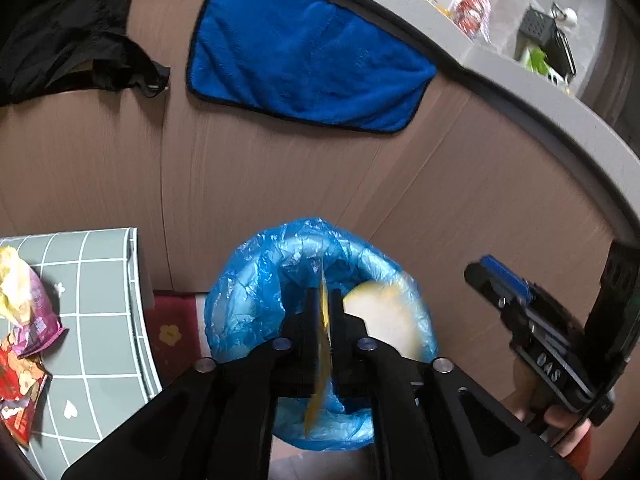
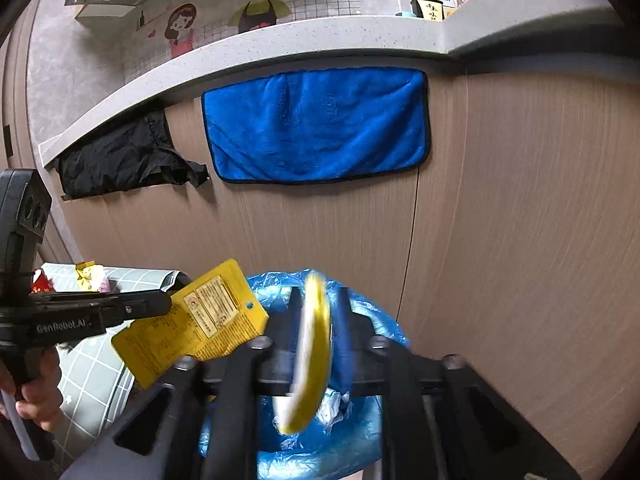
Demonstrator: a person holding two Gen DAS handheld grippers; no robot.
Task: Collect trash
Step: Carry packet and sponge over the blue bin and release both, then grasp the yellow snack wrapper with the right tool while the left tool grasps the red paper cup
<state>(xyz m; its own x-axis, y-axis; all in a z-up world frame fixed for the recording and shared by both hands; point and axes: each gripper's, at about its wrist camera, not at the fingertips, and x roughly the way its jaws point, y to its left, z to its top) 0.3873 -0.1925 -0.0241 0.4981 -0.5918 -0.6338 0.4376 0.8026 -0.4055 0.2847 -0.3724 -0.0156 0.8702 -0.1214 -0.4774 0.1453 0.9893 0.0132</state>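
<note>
A bin lined with a blue bag (image 1: 256, 288) (image 2: 372, 320) stands against the brown cabinet front, below both grippers. In the left wrist view my left gripper (image 1: 324, 296) has a thin yellow packet (image 1: 323, 320) edge-on and blurred between its slightly parted fingers, over the bin's mouth. The right wrist view shows the left gripper (image 2: 160, 312) from the side, the packet (image 2: 192, 324) at its tip. My right gripper (image 2: 318, 296) stands open over the bin, a blurred yellow-and-white peel (image 2: 316, 344) loose between its fingers. In the left wrist view the right gripper (image 1: 476, 272) is at the right, the peel (image 1: 384, 312) beside it.
A blue towel (image 1: 308, 60) and a black cloth (image 1: 80, 40) hang from the counter edge. Left of the bin, a grey grid-patterned table (image 1: 100, 280) carries snack wrappers (image 1: 24, 300). A red flowered mat (image 1: 172, 332) lies on the floor. Bottles (image 1: 472, 8) stand on the counter.
</note>
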